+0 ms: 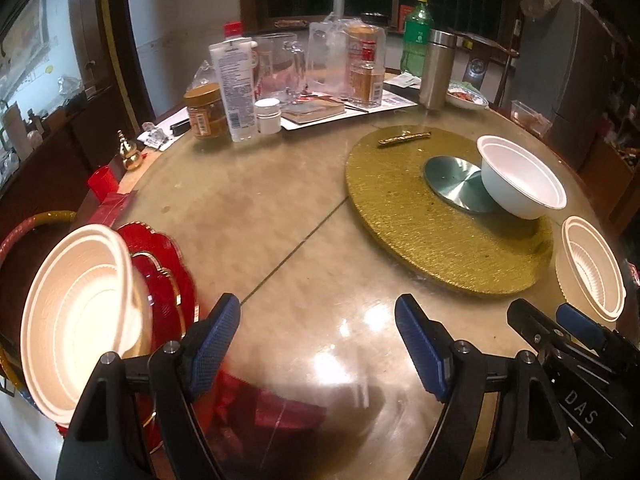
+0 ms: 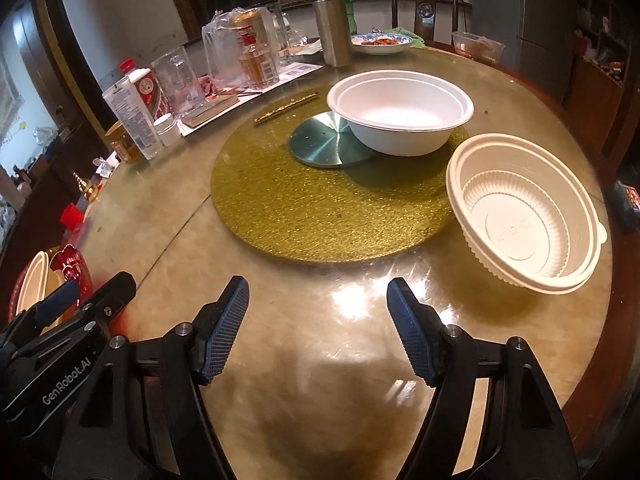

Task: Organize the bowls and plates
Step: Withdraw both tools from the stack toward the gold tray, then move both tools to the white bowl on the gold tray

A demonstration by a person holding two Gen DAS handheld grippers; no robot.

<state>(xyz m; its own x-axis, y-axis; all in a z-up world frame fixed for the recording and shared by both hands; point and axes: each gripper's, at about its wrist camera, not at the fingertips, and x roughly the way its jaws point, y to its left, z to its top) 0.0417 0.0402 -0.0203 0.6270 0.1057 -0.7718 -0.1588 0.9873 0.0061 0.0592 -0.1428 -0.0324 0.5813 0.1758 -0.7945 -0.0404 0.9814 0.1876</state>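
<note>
My left gripper (image 1: pixel 318 340) hangs open over bare tabletop with nothing between its jaws. To its left a white bowl (image 1: pixel 76 320) stands on edge against red gold-rimmed plates (image 1: pixel 168 280). My right gripper (image 2: pixel 318 320) is open and holds nothing, close to the left gripper's right side. A smooth white bowl (image 2: pixel 400 116) sits upright on the gold turntable (image 2: pixel 320 208). A ribbed white bowl (image 2: pixel 528 216) rests on the table, ahead and right of the right gripper. In the left wrist view the smooth bowl (image 1: pixel 520 176) and ribbed bowl (image 1: pixel 592 264) lie far right.
A round metal disc (image 2: pixel 328 140) and a gold stick (image 2: pixel 286 108) lie on the turntable. Bottles, a jar (image 1: pixel 206 112), glasses and a steel flask (image 2: pixel 330 24) crowd the table's far side. A dish of food (image 2: pixel 382 42) stands behind the flask. The table edge curves at the right.
</note>
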